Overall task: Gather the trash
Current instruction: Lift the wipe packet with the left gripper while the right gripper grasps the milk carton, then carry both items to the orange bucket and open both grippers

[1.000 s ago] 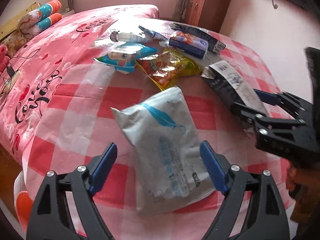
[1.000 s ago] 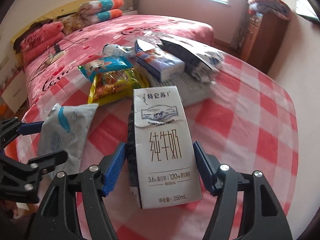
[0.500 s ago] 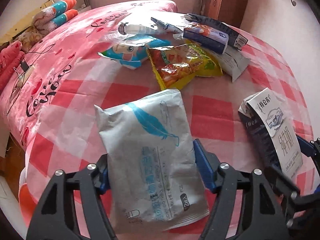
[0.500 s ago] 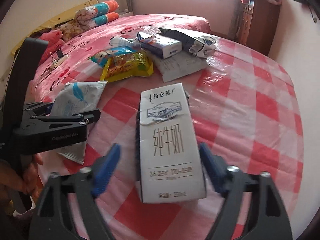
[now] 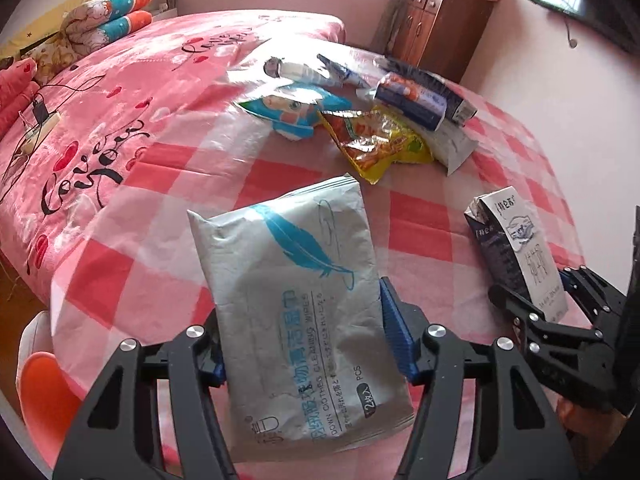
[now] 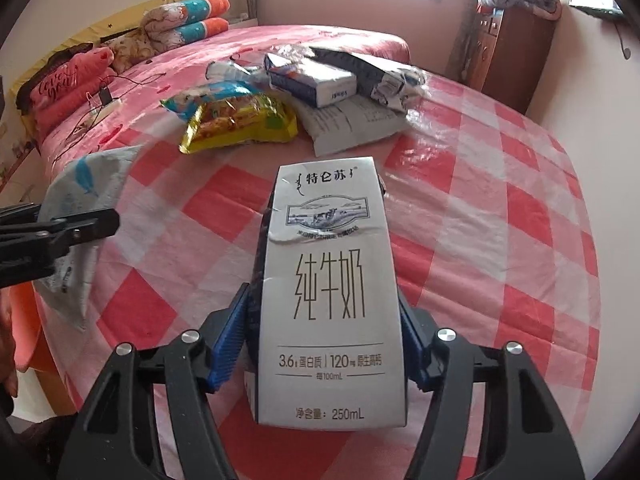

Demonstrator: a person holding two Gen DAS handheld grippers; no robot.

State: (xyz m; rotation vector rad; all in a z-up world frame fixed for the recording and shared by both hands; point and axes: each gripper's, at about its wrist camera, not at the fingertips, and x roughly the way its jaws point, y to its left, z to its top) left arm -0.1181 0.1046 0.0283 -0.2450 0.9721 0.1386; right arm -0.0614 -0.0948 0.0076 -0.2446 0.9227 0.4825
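My left gripper [image 5: 306, 338] has its jaws closing, and both blue pads press the sides of a grey wipes packet [image 5: 292, 300] with a blue feather print. The packet tilts up off the red-and-white checked tablecloth [image 5: 160, 240]. My right gripper [image 6: 322, 340] is also closing, its pads tight against a white 250 mL milk carton [image 6: 328, 272] held upright over the cloth. In the left wrist view the milk carton [image 5: 520, 248] shows at the right, in the right gripper's fingers. In the right wrist view the wipes packet [image 6: 86, 184] shows at the left.
More trash is piled at the table's far side: a yellow snack bag [image 5: 376, 140], a blue cartoon bag [image 5: 292, 108], a tissue pack [image 5: 412, 98], a white tube [image 5: 296, 70]. A pink bed [image 5: 120, 100] lies beyond, a wooden cabinet [image 5: 436, 28] at the back right, an orange seat [image 5: 44, 384] below left.
The left jaws came in from wide apart onto the wipes packet, which has risen at its near end. The right jaws spread briefly, then came back against the milk carton.
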